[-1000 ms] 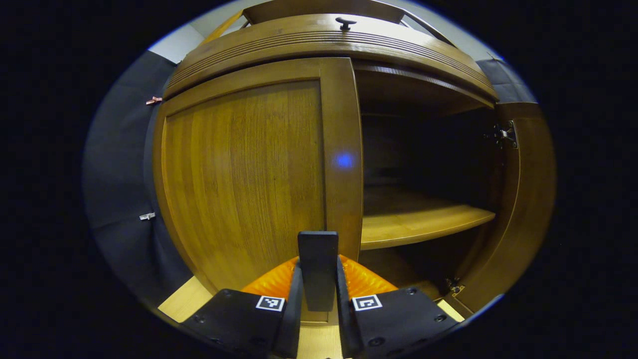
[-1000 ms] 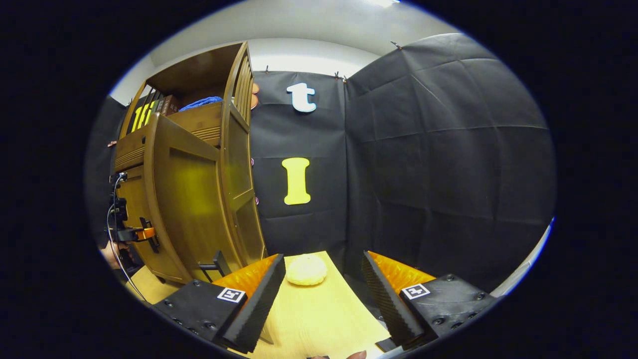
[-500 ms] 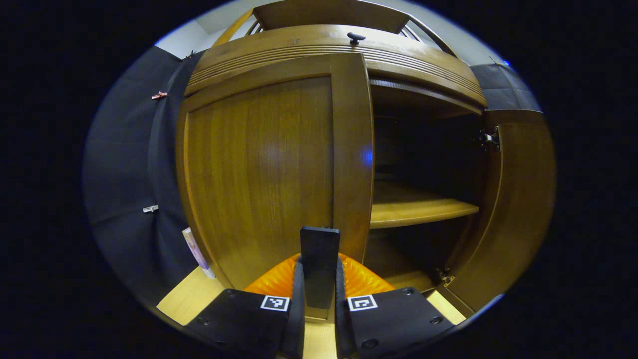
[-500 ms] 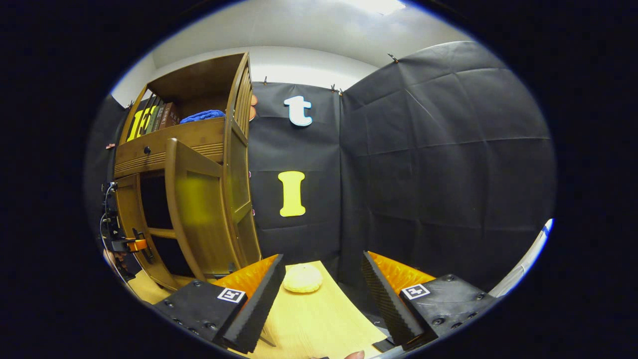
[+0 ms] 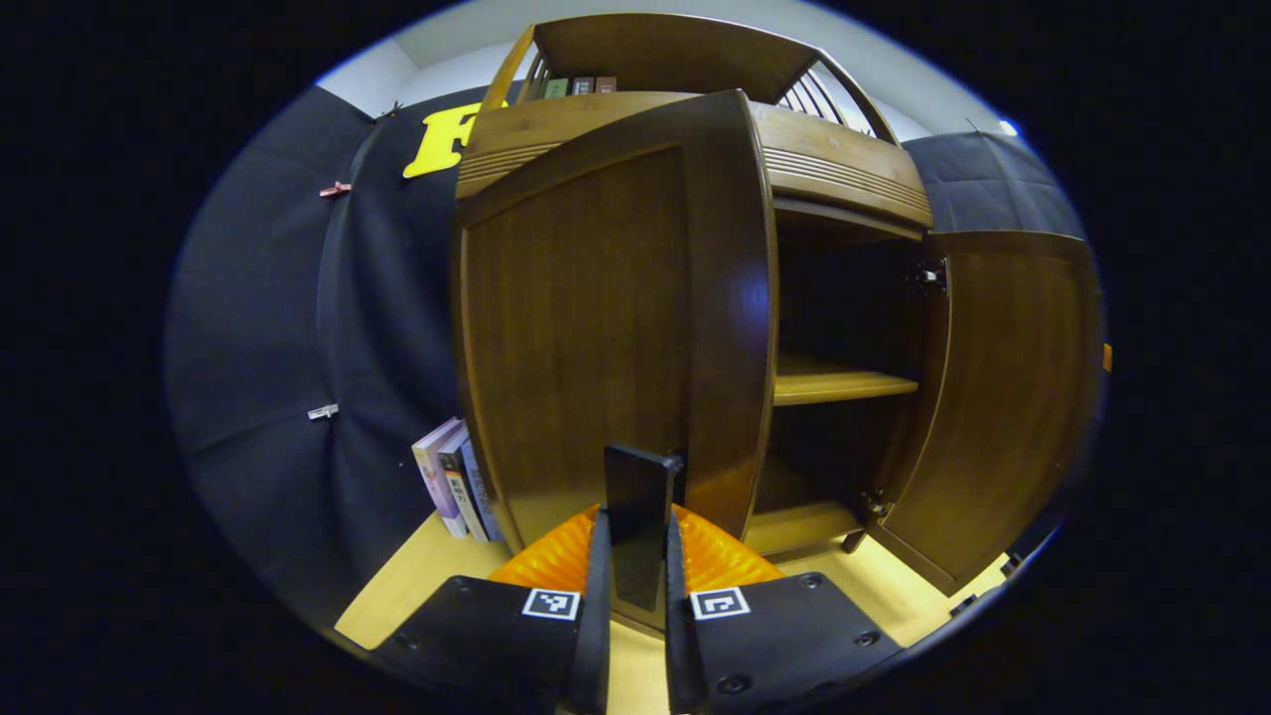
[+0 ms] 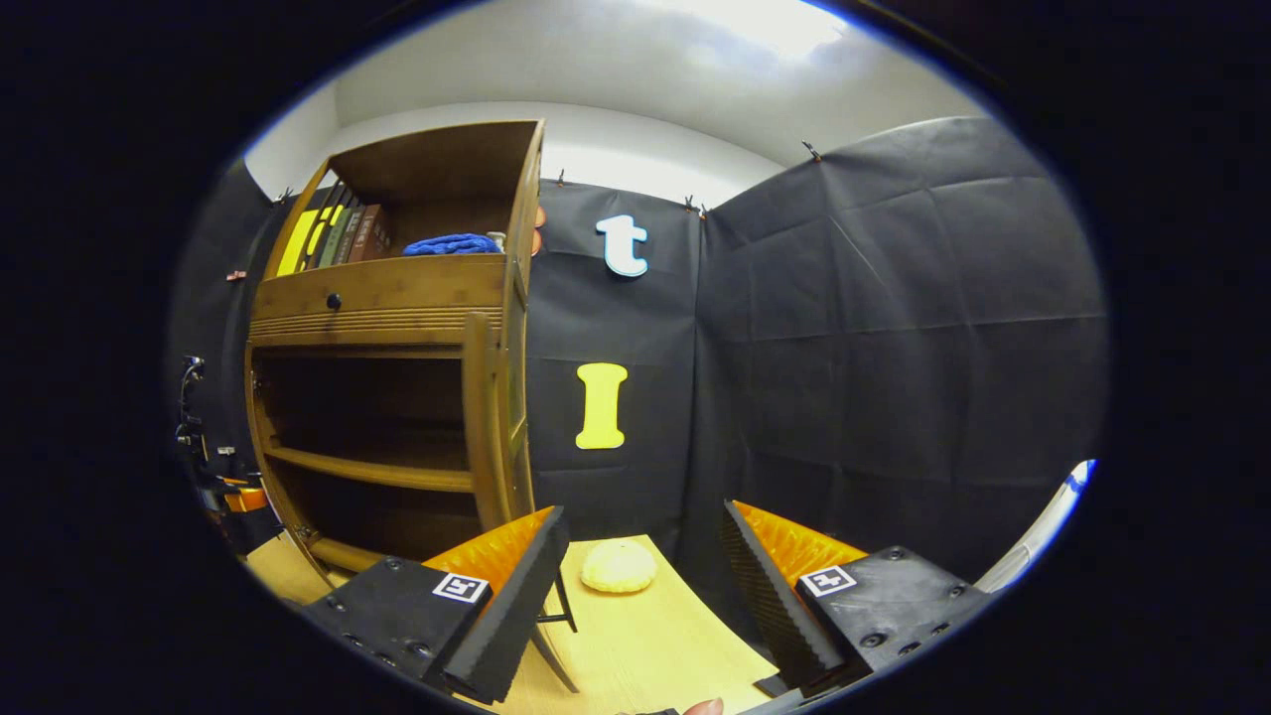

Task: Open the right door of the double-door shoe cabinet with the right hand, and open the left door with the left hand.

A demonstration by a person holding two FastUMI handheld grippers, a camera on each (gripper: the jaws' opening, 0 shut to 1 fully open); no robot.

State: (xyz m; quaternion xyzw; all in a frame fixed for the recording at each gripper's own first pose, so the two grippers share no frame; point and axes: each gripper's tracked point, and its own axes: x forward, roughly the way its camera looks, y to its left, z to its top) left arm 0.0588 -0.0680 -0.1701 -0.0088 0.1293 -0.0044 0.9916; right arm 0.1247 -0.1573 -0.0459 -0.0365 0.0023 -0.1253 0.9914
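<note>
The left gripper [image 5: 635, 556] is clamping the upright handle [image 5: 638, 487] at the left door's [image 5: 596, 328] near-right free edge; the right gripper [image 6: 645, 566] is idling wide apart

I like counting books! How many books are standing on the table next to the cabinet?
3, upright side by side against the shoe cabinet's left side: a pale book, a dark book, and a bluish book. The open left door may hide more.
</note>
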